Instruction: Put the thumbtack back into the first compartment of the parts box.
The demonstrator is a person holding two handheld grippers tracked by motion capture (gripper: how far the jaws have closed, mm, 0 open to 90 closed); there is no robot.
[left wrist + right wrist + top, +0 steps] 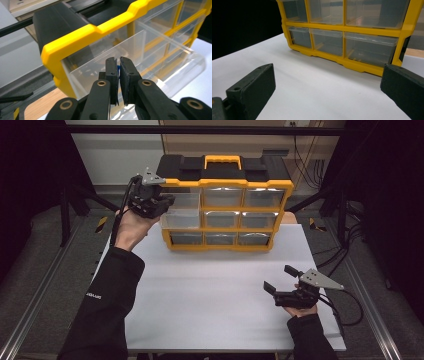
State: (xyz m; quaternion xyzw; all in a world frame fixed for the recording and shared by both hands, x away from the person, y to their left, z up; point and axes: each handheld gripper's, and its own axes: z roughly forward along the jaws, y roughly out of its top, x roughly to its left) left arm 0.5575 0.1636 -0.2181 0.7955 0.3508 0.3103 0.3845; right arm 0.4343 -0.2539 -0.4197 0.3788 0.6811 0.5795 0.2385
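Scene: yellow and black drawer cabinet (223, 205) with nine clear drawers, standing at the far edge of a white desk (210, 300).
Drawer: the top left drawer (181, 216) is pulled out toward the person, well clear of the frame.
Left gripper (165, 202): held at the open drawer's left corner, fingers (111, 75) closed, with something small and blue (118, 68) pinched between them.
Right gripper (280, 280): resting low on the desk, near the right edge, fingers wide apart, holding nothing.
Step in hand: likely carrying the blue piece to the drawer.
Next move: centre over the drawer, then release.
Views: the left gripper view reveals the blue piece; the high view shows both hands.
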